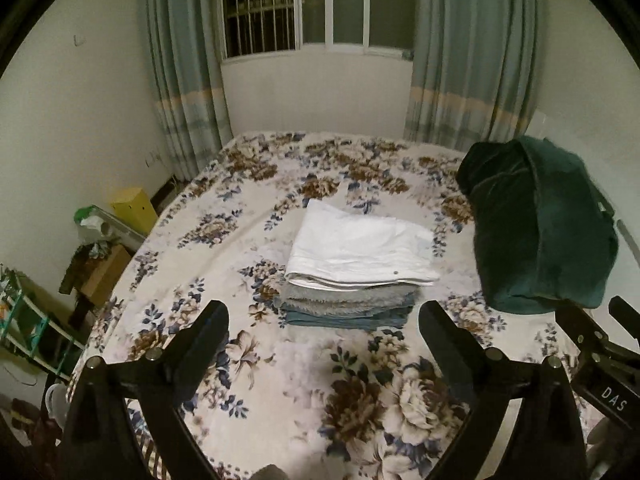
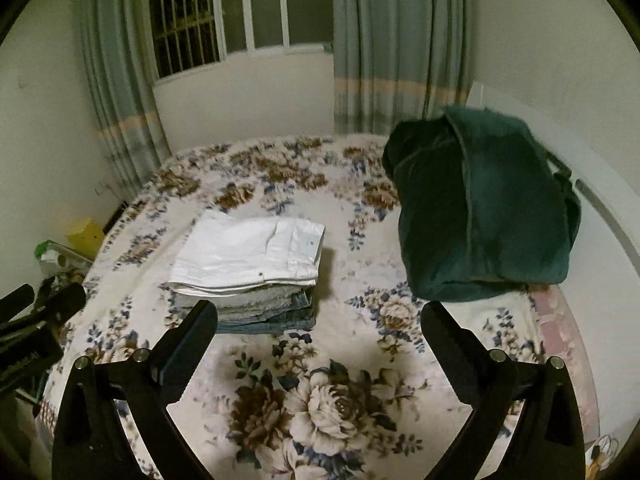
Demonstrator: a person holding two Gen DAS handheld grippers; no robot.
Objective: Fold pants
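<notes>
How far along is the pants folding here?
Done: white pants lie folded on top of a neat stack of folded clothes on the flowered bed. In hand: nothing; the left tool and the right tool both stand open and empty above the bed. Left: perhaps the dark green bundle beside the stack, though I cannot tell whether it is pants.

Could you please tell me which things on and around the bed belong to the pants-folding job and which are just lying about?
Part of the job:
- folded white pants topping the stack
- folded grey and blue garments beneath them
- left gripper and right gripper, both open and empty

Lying about:
- dark green bundle on the floral bedspread
- yellow box
- curtains
</notes>
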